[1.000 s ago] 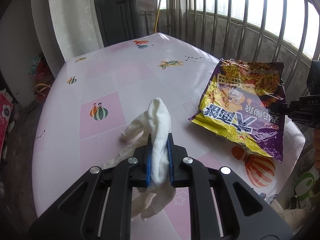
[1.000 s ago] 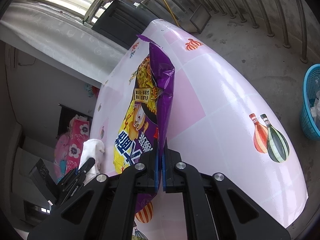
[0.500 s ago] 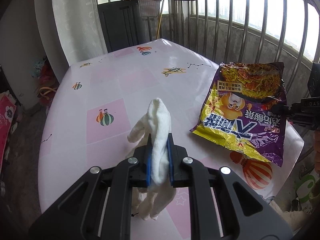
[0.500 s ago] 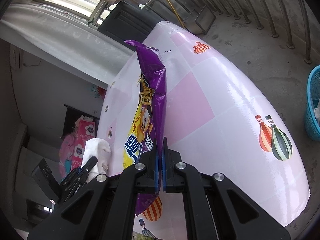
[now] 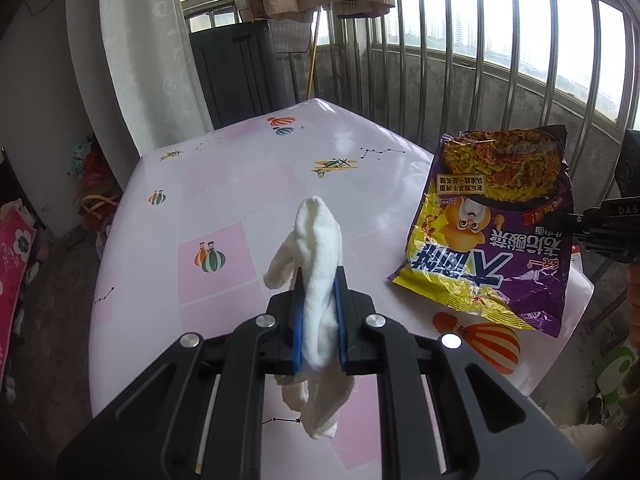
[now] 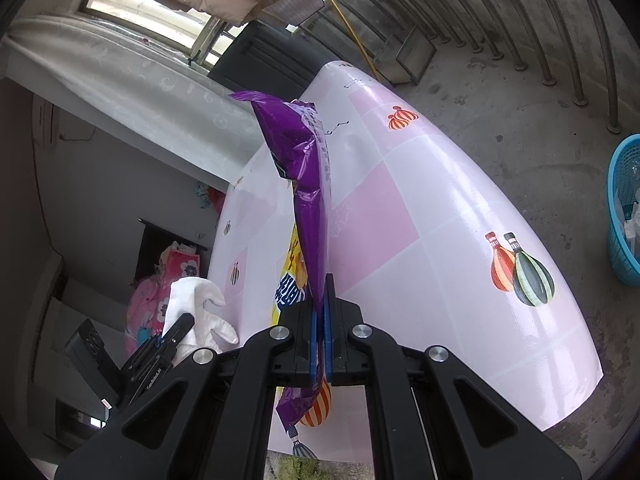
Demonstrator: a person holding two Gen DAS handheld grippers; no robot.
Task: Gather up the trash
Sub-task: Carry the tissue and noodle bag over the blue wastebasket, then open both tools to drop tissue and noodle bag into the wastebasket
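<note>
My left gripper [image 5: 318,300] is shut on a white cloth glove [image 5: 318,240] and holds it above the pink-and-white table [image 5: 240,168]. The glove hangs down below the jaws. My right gripper [image 6: 320,312] is shut on the edge of a purple and yellow noodle wrapper [image 6: 308,184] and holds it up off the table. In the left wrist view the wrapper [image 5: 492,232] hangs at the right, held by the right gripper [image 5: 576,232]. In the right wrist view the glove [image 6: 196,308] and left gripper [image 6: 176,332] show at lower left.
A blue plastic basket [image 6: 624,216] stands on the concrete floor right of the table [image 6: 440,208]. Metal balcony railings [image 5: 480,60] run behind the table. A dark cabinet [image 5: 236,64] and a white curtain [image 5: 152,52] stand at the back. Pink bags [image 5: 16,260] lie at the left.
Both grippers have risen. The glove has come fully off the table, and the wrapper has been lifted from lying on the table to hanging upright.
</note>
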